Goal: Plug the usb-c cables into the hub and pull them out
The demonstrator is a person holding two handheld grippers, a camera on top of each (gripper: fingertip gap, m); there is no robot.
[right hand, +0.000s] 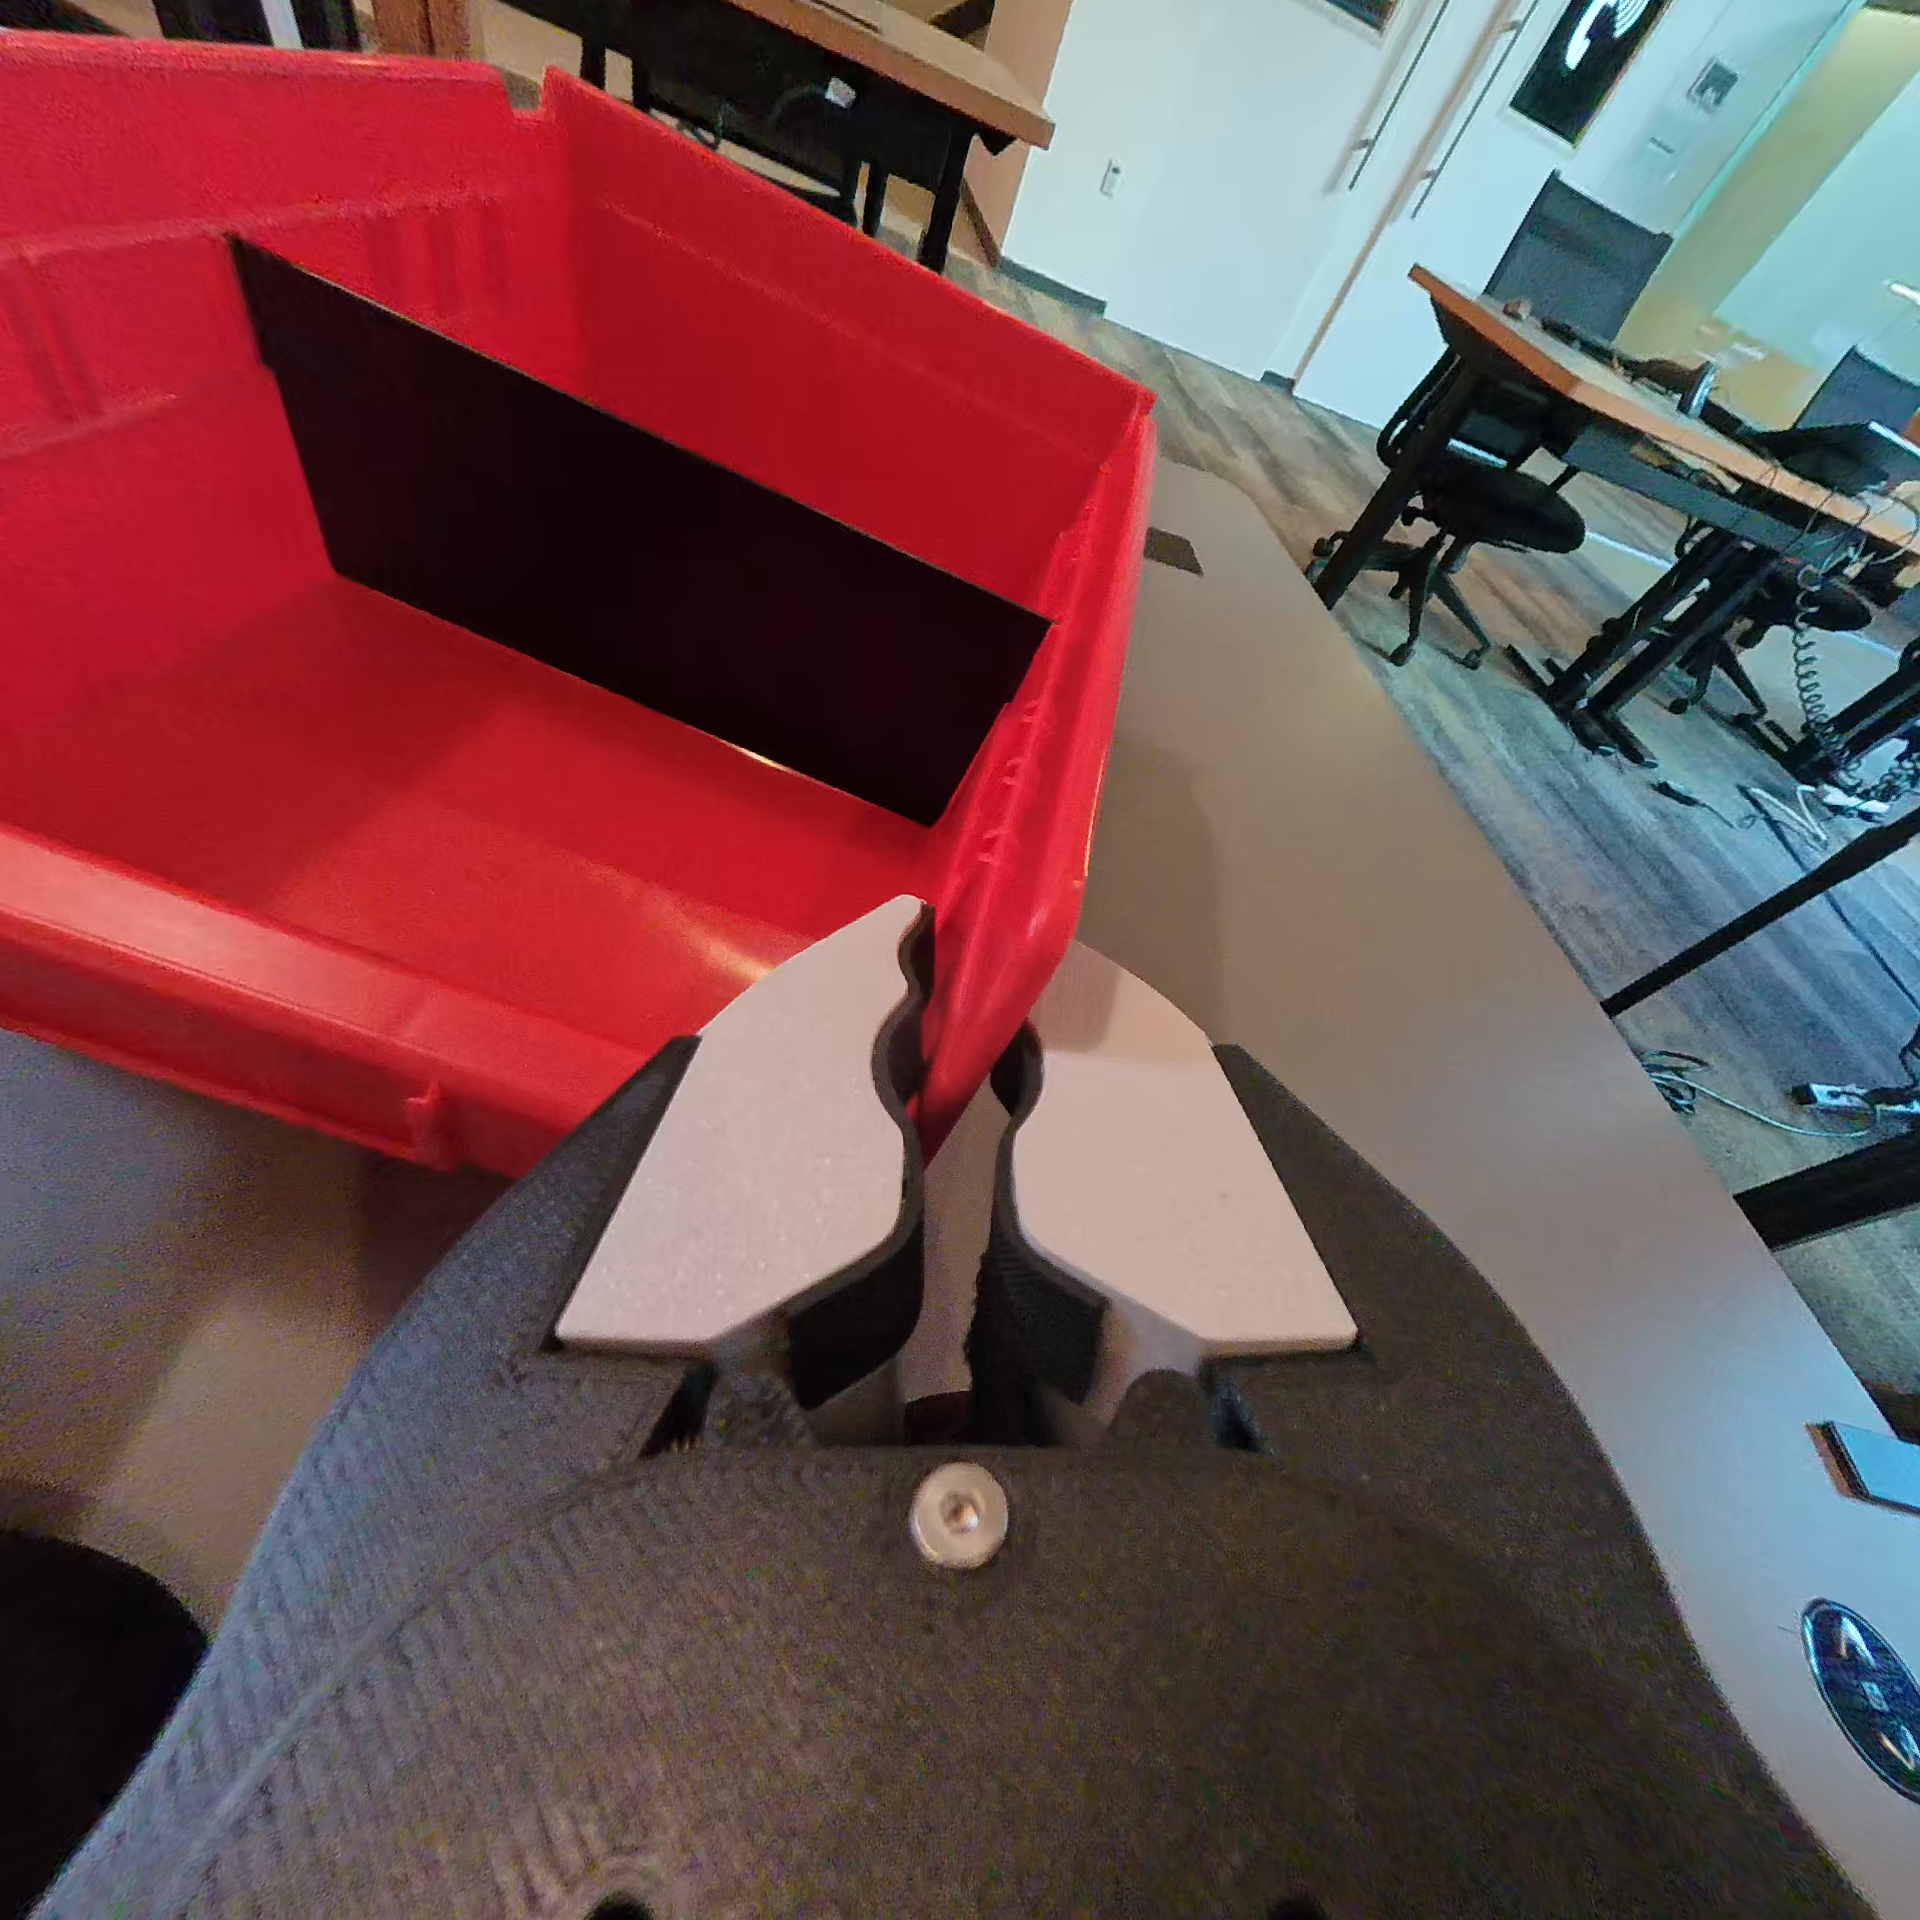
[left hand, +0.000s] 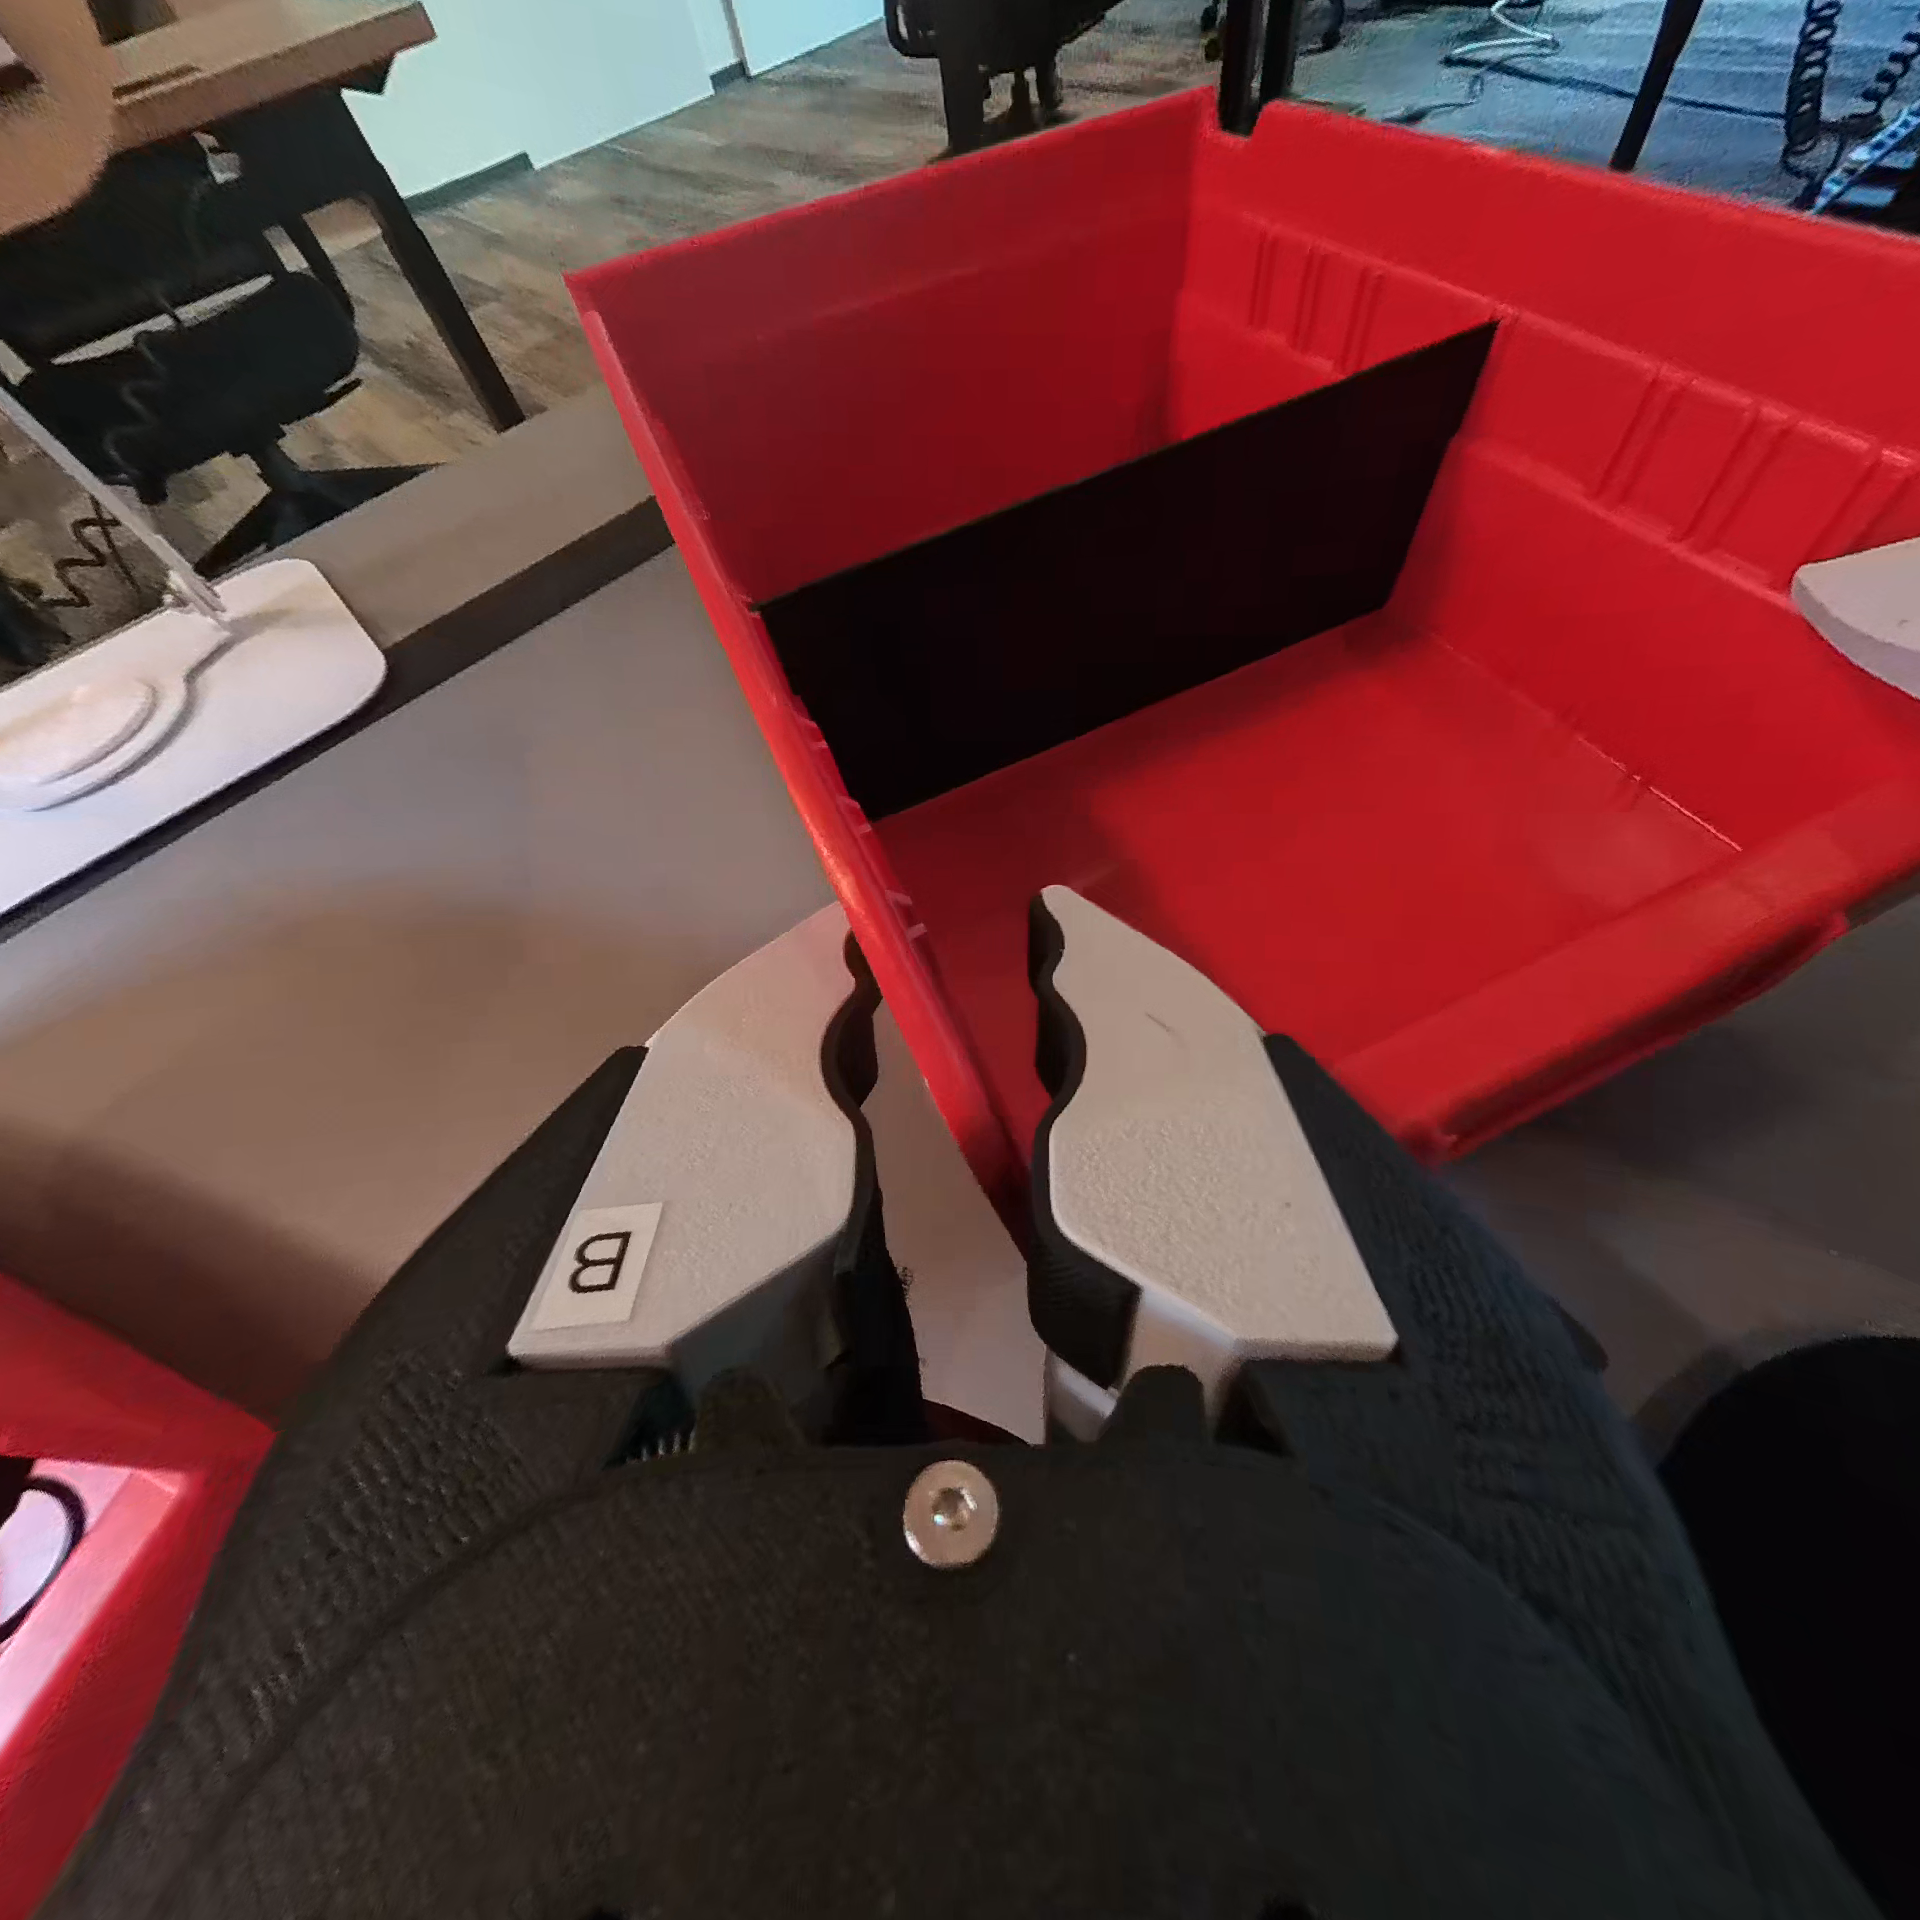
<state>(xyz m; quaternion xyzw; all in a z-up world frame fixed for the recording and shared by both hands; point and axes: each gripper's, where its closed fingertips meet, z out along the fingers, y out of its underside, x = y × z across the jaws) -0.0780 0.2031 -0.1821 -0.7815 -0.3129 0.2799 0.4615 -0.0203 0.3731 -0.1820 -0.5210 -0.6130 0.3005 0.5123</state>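
Observation:
No USB-C cable or hub shows clearly in either view. An empty red bin [left hand: 935, 416] with a black divider [left hand: 1122, 582] stands on the grey table [left hand: 416, 935]. My left gripper [left hand: 945, 914] straddles the bin's left wall near its front corner, jaws apart, with a gap beside the right finger. My right gripper [right hand: 997, 930] is shut on the right wall of the bin [right hand: 727, 343], one finger inside and one outside. Its divider [right hand: 644, 561] shows there too. A tip of the right gripper's fingers [left hand: 1860, 623] shows at the bin's far side.
A second red bin [left hand: 94, 1507] at the lower left holds something white with a black loop. A white lamp base [left hand: 177, 675] stands at the left. A phone [right hand: 1870, 1465] and a round dark emblem [right hand: 1860, 1683] lie near the table's right edge. Desks and chairs stand beyond. One gripper's finger ends stand about 20 centimetres off the other's. The round dark emblem [right hand: 1860, 1683] is closer to my right gripper, around 25 centimetres from its tips; the left tips are 45 centimetres off.

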